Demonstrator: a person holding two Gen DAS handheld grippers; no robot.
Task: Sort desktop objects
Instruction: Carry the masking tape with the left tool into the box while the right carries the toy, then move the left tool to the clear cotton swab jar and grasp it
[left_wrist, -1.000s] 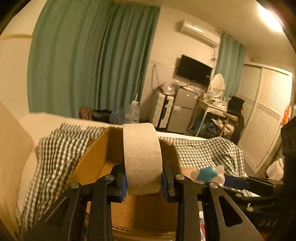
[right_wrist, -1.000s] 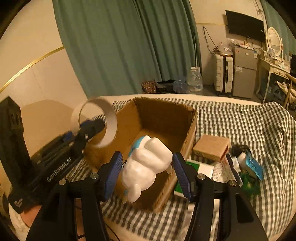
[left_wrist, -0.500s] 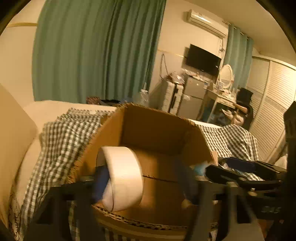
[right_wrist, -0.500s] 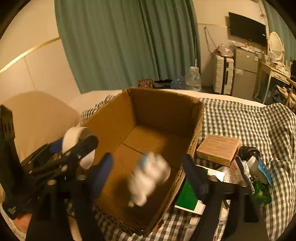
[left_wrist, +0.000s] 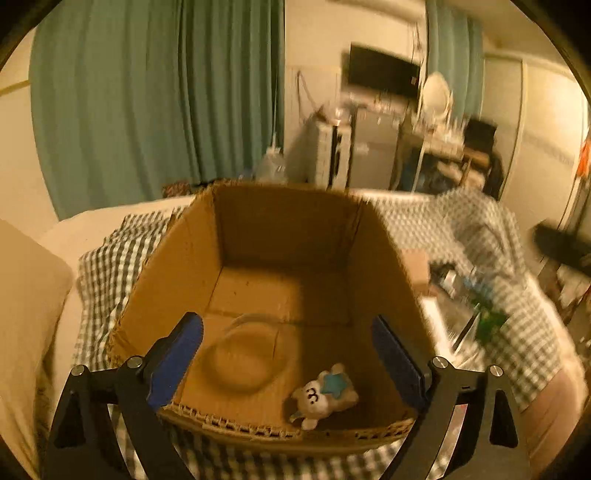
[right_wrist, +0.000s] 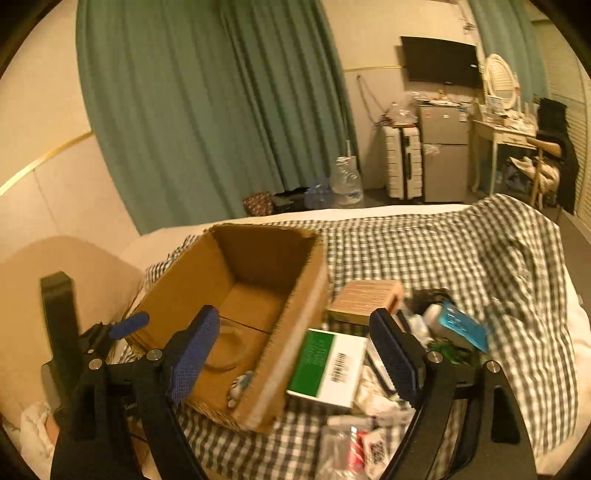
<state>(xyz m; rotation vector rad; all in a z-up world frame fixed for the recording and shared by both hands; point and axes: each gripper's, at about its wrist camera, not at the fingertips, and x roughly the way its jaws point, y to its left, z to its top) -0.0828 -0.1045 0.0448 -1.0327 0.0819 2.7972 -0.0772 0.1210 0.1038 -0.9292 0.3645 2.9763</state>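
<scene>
1. Left gripper (left_wrist: 286, 354): black frame, blue pads (left_wrist: 173, 360); jaws spread wide, nothing between them, pitched downward. Also seen from the right wrist view at lower left, one blue pad tip showing.
2. Right gripper (right_wrist: 297, 352): black frame, blue pads (right_wrist: 192, 354); jaws spread wide, nothing held, angled forward and down.

brown cardboard box (left_wrist: 280, 236), green-white checked blanket (right_wrist: 443, 243), teal curtains (right_wrist: 207, 110), white bear toy (left_wrist: 325, 395) with a blue star
</scene>
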